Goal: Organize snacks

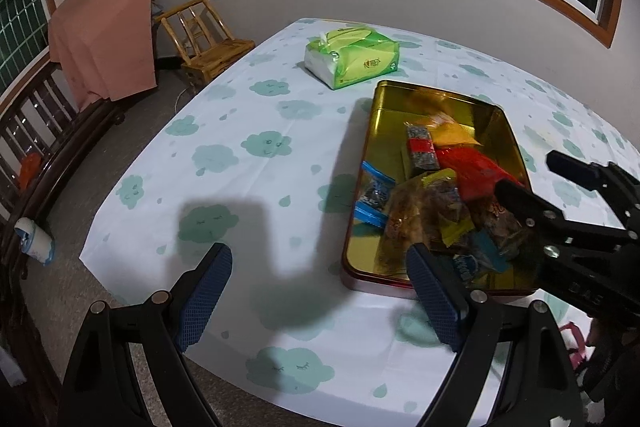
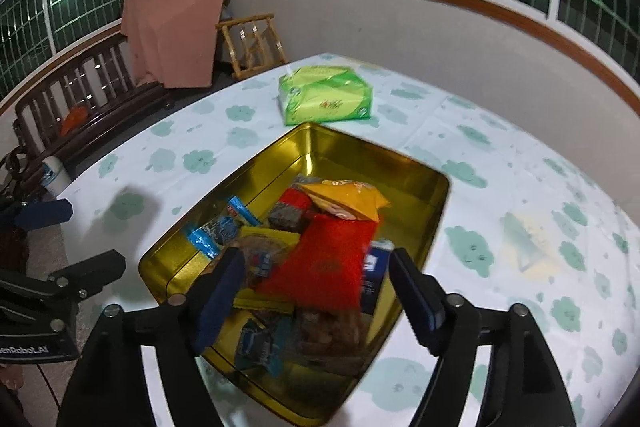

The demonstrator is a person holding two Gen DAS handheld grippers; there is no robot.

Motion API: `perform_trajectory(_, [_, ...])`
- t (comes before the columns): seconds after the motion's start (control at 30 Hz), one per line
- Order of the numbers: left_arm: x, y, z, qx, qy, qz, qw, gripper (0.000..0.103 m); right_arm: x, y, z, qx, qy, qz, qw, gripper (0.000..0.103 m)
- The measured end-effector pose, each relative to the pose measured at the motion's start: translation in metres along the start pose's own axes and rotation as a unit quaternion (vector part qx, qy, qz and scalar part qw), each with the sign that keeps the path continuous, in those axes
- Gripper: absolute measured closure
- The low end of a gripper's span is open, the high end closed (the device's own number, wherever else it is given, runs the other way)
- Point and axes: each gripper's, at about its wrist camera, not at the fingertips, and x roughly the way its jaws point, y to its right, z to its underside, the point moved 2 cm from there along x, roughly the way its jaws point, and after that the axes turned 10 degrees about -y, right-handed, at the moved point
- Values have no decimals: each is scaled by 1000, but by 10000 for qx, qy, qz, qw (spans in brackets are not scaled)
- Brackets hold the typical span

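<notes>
Gold tin (image 1: 508, 131) sits on the cloud-print tabletop (image 1: 240, 155), center-right of the left wrist view, filling mid-frame in the right wrist view. Snacks piled inside: red packet (image 2: 332, 259) on top, yellow packet (image 2: 348, 201) at its far end, blue-wrapped pieces (image 2: 212, 233) toward the tin's left wall, clear bag of brown snacks (image 1: 412, 219) at the near end.

Left hand-held gripper (image 1: 320, 299): jaws wide apart, nothing between them, over bare tabletop just left of the tin.

Right hand-held gripper (image 2: 316, 291): jaws spread, nothing clamped, above the tin's near end over the red packet. Some motion blur in that view.

Green tissue pack (image 1: 352, 57) on the tabletop just beyond the tin's far end, apart from it.
</notes>
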Motion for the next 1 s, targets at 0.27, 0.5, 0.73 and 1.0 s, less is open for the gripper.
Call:
perform_trajectory(0.27, [-3,18,1,123,19,73,9999,16,-30,14,17,288,156,415,9986,22])
perform_trajectory(0.5, [-5,35,1,204,17,124,9997,16,-44,20,34,294,204,821,9960,22])
perform_trajectory(0.73, [-7,49,0,278,36,114,9995,16,-45,25,47,432,65,755,9962,22])
perform_trajectory(1.0, [-7,58,0,332,31,47,9994,16,-45,27,51,515,4,682,9963,22])
